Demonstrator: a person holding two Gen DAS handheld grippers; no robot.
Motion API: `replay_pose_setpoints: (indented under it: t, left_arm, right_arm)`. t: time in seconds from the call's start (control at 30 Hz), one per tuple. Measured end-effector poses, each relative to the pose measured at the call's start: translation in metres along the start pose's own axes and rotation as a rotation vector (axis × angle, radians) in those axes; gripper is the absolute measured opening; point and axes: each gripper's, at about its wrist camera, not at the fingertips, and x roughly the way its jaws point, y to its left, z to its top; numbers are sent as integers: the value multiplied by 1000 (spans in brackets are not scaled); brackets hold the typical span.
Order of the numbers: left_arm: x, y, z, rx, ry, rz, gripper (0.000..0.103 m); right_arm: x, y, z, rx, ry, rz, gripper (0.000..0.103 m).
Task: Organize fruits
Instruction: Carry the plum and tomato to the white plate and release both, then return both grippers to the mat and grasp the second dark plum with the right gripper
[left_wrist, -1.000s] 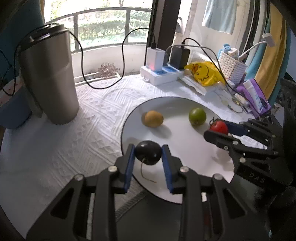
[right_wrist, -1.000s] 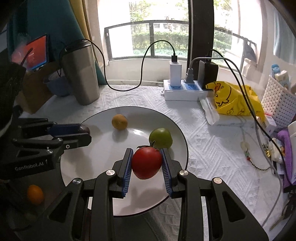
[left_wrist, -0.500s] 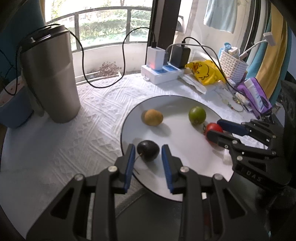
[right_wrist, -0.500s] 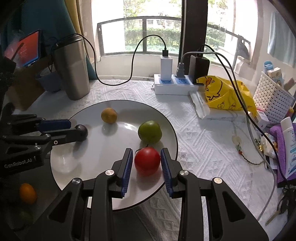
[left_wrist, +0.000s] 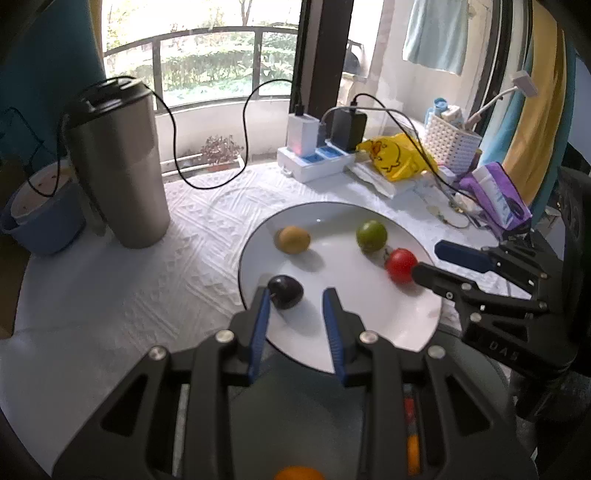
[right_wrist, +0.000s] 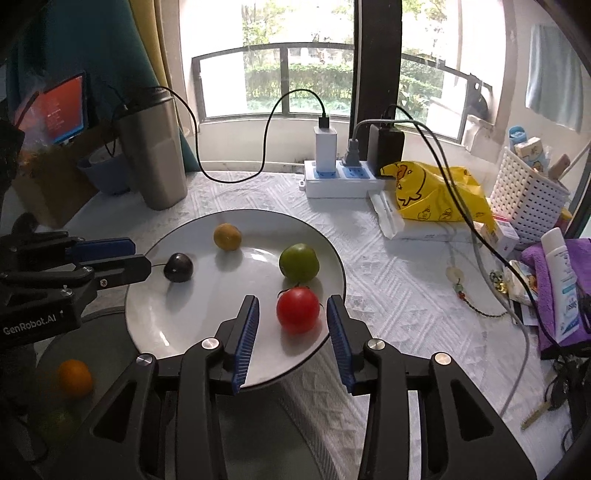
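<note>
Fruits lie on the white plate (right_wrist: 155, 332); the right gripper (right_wrist: 292, 310) fingers have just opened off the red tomato (right_wrist: 297, 309), and the left gripper (left_wrist: 296, 302) fingers stand apart beside the dark plum (left_wrist: 285, 291).

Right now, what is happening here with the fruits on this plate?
A person is sorting fruit onto a white plate with hand-held tongs. The right tongs have just been opening, and the red tomato sits free on the plate between the pads. The left tongs are open too, with the dark plum lying on the plate at their tip. A yellow fruit and a green one are already there.
</note>
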Motion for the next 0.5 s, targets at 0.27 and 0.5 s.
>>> replay_pose_setpoints:
  t: [0.27,0.5]
  left_arm:
    - [-25,-7,-12,-8,-25,4,32]
    - [-45,-12,-26,-24,-43,7,39]
  right_arm:
    - [-28,4,-6,11,-30,8,40]
    - [-53,6,-18,31,-50,30,40]
